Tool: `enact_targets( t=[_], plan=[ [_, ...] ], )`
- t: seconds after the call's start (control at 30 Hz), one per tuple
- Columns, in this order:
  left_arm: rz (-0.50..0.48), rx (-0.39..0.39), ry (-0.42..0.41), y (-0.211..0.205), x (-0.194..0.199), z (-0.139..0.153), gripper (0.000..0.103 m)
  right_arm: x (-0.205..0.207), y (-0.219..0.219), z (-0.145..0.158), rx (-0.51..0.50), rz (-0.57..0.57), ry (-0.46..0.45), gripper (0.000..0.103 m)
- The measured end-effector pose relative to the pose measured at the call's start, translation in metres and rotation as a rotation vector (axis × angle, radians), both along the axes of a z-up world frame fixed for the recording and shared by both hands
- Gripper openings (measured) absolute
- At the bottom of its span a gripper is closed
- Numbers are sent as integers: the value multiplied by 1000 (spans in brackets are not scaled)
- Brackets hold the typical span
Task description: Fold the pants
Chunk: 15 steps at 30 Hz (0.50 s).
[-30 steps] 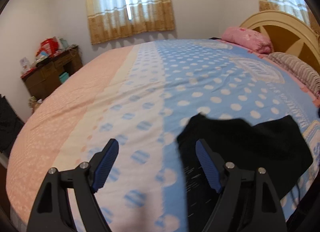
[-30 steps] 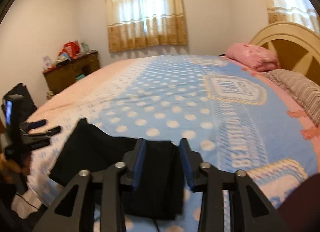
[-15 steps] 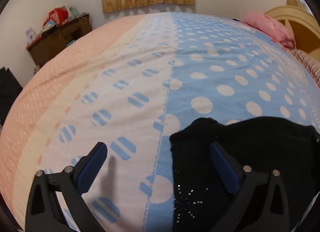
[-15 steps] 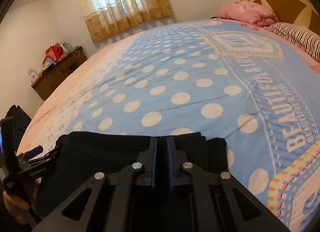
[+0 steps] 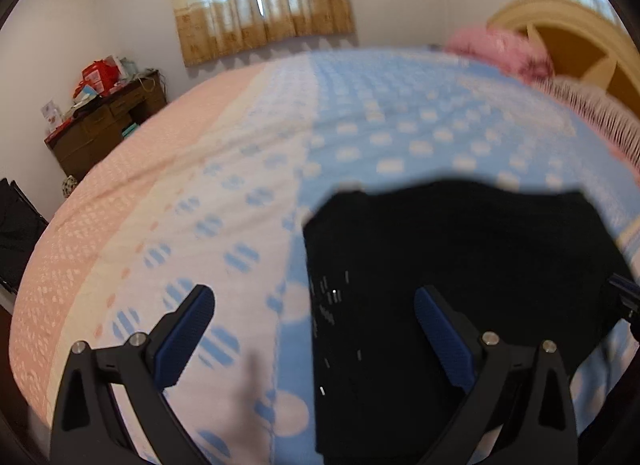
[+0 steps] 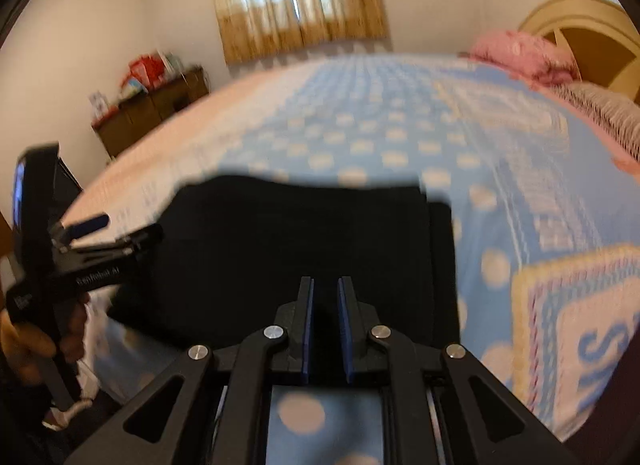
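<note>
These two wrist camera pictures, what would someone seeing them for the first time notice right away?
The black pants stand out first, a dark folded block on the near part of the blue polka-dot bedspread. The right claw hangs over them with a narrow gap between its pads, and the left claw is spread wide at their left edge. Behind, a pink pillow lies by the headboard.
</note>
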<state>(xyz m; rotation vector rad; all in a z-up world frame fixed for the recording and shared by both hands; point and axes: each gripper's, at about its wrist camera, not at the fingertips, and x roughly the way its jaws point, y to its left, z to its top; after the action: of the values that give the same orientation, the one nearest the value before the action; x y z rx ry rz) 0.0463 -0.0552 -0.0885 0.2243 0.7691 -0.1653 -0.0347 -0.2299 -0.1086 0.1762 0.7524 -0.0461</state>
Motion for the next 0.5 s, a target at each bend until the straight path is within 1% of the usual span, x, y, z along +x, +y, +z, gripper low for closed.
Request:
enact_targets(
  t=[0.03, 0.07, 0.1, 0.17, 0.23, 0.3, 0.37, 0.43, 0.5],
  plan=[
    [4, 6, 17, 0, -1, -5, 102, 0, -3, -14, 19, -17, 41, 13],
    [17, 3, 25, 2, -2, -9, 102, -3, -5, -16, 36, -23, 25, 13],
    [25, -10, 21, 4, -3, -8, 102, -6, -6, -16, 48, -29, -1, 13],
    [29, -17, 34, 6, -5, -6, 102, -6, -5, -15, 41, -29, 18, 13],
    [28, -10, 29, 7, -8, -5, 102, -6, -3, -13, 30, -26, 34, 13],
    [25, 5, 20, 6, -12, -5, 102, -9, -4, -10, 49, -29, 39, 13],
    [25, 9, 19, 5, -14, -5, 102, -15, -9, -8, 91, -44, 38, 13],
    [25, 5, 22, 6, -15, -5, 102, -24, -13, -4, 133, -68, 19, 13],
    [25, -7, 28, 9, -14, -6, 102, -35, -17, 5, 161, -81, -30, 13]
  ],
)
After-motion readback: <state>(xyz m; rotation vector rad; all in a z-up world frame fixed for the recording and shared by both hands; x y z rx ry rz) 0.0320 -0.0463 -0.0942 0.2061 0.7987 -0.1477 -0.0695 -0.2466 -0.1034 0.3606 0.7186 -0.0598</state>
